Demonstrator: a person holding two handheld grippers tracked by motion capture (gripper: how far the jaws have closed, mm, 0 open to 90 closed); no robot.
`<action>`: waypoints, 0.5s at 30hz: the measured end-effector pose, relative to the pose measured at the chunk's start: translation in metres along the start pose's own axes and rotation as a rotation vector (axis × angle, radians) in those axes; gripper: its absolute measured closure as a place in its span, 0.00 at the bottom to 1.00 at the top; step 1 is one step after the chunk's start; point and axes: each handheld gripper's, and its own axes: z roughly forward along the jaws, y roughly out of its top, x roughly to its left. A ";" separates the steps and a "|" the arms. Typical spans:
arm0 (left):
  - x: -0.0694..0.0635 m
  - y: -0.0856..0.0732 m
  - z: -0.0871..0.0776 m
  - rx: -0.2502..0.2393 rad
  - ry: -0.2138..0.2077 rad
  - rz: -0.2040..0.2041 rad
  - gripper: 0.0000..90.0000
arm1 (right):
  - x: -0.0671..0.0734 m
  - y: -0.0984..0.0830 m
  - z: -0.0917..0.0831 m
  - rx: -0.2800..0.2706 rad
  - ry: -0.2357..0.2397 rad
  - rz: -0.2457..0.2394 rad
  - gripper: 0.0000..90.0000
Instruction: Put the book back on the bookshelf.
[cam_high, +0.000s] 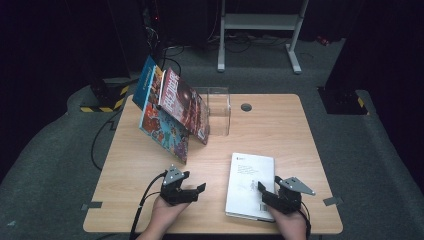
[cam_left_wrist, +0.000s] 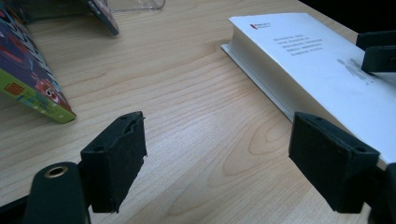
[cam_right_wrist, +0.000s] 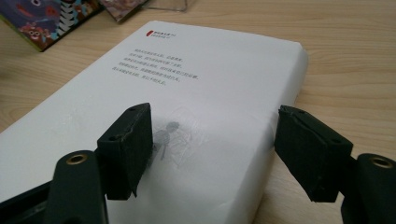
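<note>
High view: thick white paperback book (cam_high: 250, 185) lies flat on the light wooden table (cam_high: 150, 165). Beside it, left hand-held gripper (cam_high: 192, 192) gapes empty; right hand-held gripper (cam_high: 267, 194), jaws apart, straddles its near corner. Stiff, moderately heavy, smooth; grip the edge.

The right gripper (cam_right_wrist: 212, 154) has its two black fingers (cam_right_wrist: 126, 149) spread wide, with nothing pinched between them. Below them lies a white book (cam_right_wrist: 215, 88), flat on the wooden worktop (cam_right_wrist: 345, 51). One finger hangs over the book's cover, beside a small grey figure printed there; the other stands just past the book's edge, over bare wood. Whether either finger touches the book cannot be told. Farther up the cover are several lines of small print under a small red mark. Beyond the book's far corner a colourful book (cam_right_wrist: 42, 21) rests on the worktop.
</note>
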 end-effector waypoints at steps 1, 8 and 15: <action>0.000 0.000 0.000 0.000 0.000 0.000 0.21 | 0.003 0.000 0.001 0.001 0.006 -0.003 0.31; 0.000 -0.002 -0.004 -0.003 -0.010 -0.010 0.22 | 0.032 0.009 0.019 0.021 0.065 -0.066 0.32; -0.006 -0.001 -0.002 -0.001 -0.044 -0.007 0.22 | 0.033 0.010 0.010 -0.022 0.059 -0.077 0.37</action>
